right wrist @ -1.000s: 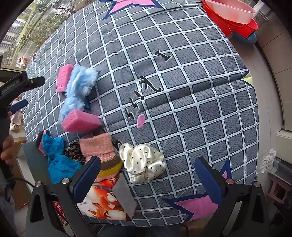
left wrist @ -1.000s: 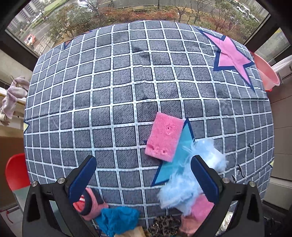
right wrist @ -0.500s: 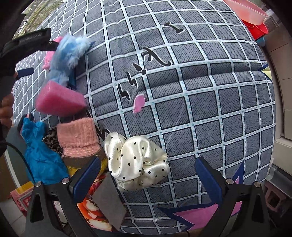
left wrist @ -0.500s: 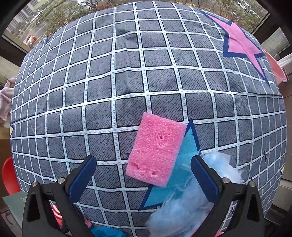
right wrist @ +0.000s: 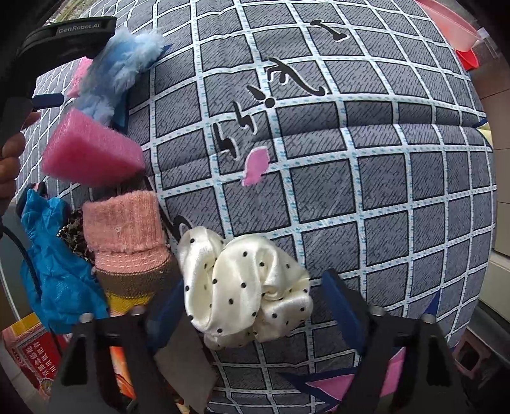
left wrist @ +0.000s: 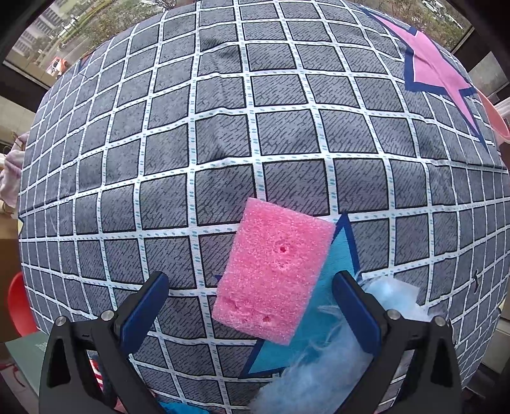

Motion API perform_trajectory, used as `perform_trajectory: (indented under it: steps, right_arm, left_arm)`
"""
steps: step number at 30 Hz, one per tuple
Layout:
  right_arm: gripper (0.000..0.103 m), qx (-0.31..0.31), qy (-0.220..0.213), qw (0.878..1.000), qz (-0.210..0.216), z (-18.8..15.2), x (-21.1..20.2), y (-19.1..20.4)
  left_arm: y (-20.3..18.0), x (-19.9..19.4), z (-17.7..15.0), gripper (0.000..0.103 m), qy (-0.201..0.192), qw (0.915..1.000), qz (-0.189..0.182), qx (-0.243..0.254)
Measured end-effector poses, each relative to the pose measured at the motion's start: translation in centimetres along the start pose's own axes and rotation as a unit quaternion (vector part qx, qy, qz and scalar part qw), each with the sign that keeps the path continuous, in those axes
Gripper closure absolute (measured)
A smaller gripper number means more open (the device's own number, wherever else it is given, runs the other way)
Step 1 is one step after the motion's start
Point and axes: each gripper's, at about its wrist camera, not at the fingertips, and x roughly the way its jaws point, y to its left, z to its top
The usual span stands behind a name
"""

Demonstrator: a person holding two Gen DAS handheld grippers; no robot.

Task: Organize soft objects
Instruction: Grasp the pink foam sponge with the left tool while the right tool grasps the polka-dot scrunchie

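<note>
A pink sponge (left wrist: 271, 274) lies flat on the grey checked cloth (left wrist: 223, 133), between the fingers of my open left gripper (left wrist: 251, 305), which is just above it. Pale blue fluff (left wrist: 318, 375) lies right of it. In the right wrist view my open right gripper (right wrist: 255, 305) straddles a cream polka-dot scrunchie (right wrist: 242, 286) without closing on it. Left of it stand a pink knitted sock (right wrist: 124, 223), a blue cloth (right wrist: 54, 264), a second pink sponge (right wrist: 89, 149) and the blue fluff (right wrist: 121, 60).
A pink basin (right wrist: 446, 22) and a red one stand at the far right corner. A printed box (right wrist: 28, 350) lies at the near left edge. The left gripper's body (right wrist: 63, 35) and the hand holding it show at upper left of the right wrist view.
Both grippers have moved forward and down: the left closer over the pink sponge, the right until its fingers flank the scrunchie. Both stay open.
</note>
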Motion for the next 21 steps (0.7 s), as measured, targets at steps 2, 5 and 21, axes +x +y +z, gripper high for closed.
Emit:
perform_trajectory:
  steps: [2,5,21]
  right_arm:
    - [0.043,-0.005,0.0,1.0,-0.007,-0.5,-0.2,-0.3]
    - [0.056,-0.006,-0.003,1.0,-0.004,-1.7,-0.5,-0.6]
    - [0.064,0.019,-0.03,0.999,0.026,-5.5,-4.8,-4.4]
  left_arm:
    - [0.0,-0.7,0.4,0.013,-0.003,0.9998,-0.018,0.003]
    - [0.1,-2.8,0.8,0.051,-0.012,0.9989,-0.043,0.014]
    - [-0.3,-13.4,-2.0,0.051,-0.084,0.9957,-0.038,0.01]
